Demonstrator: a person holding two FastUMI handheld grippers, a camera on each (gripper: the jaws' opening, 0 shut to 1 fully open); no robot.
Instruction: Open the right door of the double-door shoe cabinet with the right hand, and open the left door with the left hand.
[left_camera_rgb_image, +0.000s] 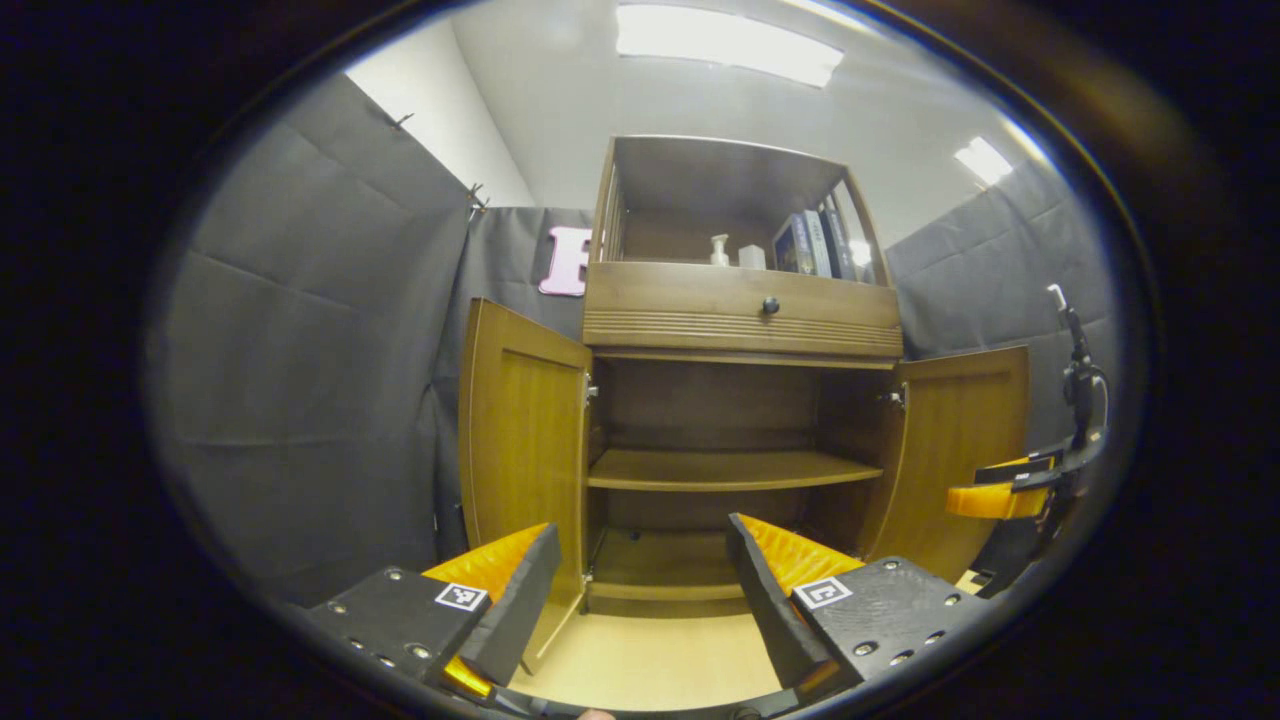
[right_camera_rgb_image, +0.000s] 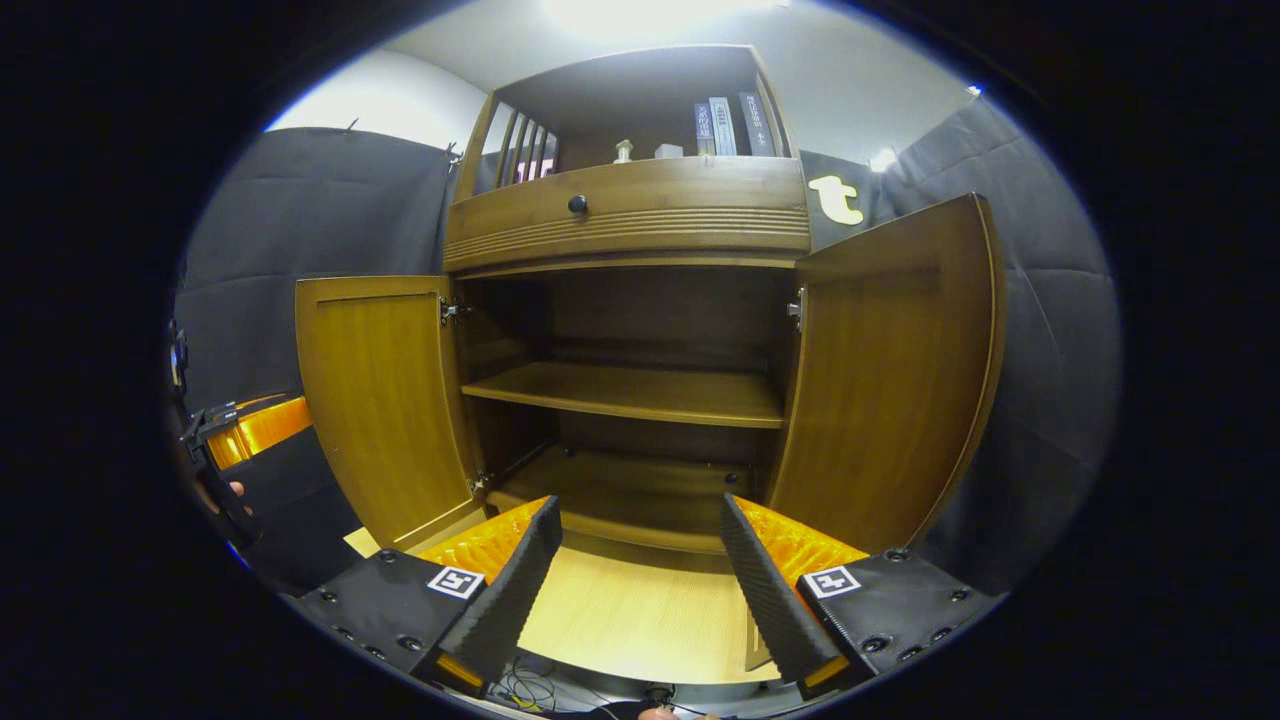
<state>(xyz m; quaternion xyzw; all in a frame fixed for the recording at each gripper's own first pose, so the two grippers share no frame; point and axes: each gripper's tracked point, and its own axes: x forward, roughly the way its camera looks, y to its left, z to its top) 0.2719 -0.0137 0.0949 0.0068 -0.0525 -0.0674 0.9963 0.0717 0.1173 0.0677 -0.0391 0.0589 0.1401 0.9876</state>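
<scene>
Both doors, left door (left_camera_rgb_image: 520, 440) and right door (right_camera_rgb_image: 890, 370), swung wide, task seemingly done, jaws of left gripper (left_camera_rgb_image: 640, 600) and right gripper (right_camera_rgb_image: 635, 590) spread, empty.

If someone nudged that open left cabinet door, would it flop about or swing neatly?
Probably neatly. The left door looks like a stiff wooden panel, so it should not bend. It hangs on a metal hinge at the cabinet edge, so a light push would likely swing it shut in an arc. It stands free of both grippers.
</scene>
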